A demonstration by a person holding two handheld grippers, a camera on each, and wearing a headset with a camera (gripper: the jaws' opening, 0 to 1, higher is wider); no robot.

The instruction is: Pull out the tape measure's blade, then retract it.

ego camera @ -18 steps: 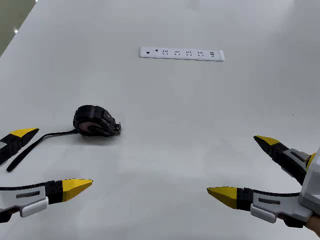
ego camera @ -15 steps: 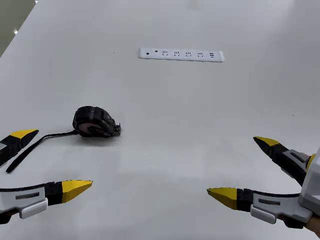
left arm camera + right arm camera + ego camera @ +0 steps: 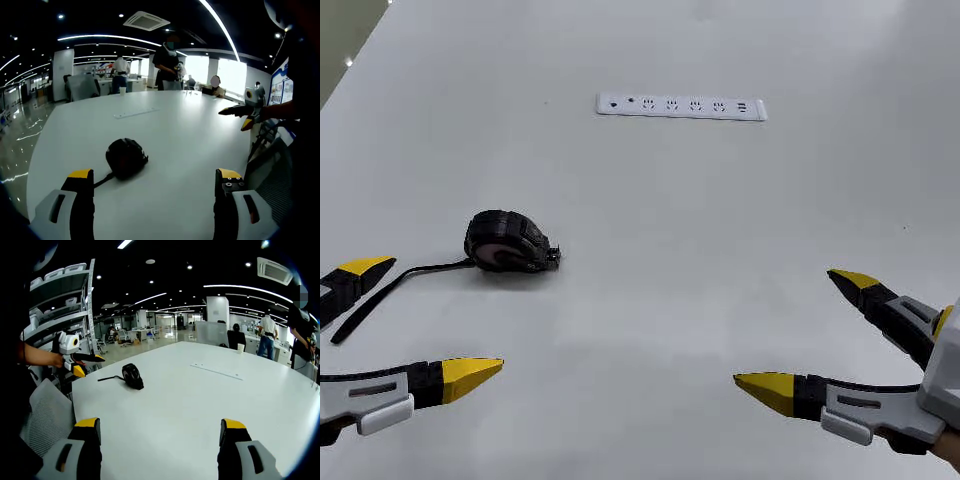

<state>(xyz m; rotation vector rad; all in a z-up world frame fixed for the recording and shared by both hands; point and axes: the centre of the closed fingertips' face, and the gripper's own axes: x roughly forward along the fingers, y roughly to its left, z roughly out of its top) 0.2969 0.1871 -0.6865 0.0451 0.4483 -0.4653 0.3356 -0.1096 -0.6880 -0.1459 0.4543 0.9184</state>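
Tape measure (image 3: 510,242) sits left of centre in the head view on the white table (image 3: 670,260), its black strap (image 3: 390,285) trailing toward lower left. Left gripper (image 3: 445,313) is at lower left, jaws spread wide, holding nothing, near the strap but apart from the case. Right gripper (image 3: 785,326) is at lower right, jaws spread, empty, well apart from the case. Power strip (image 3: 681,106) lies at upper centre.

The head view looks down over the white bench (image 3: 720,250) from its near edge. Both gripper views skim low across it from opposite sides, the left one nearer the tape measure (image 3: 126,157). All three share it and the power strip (image 3: 681,106).
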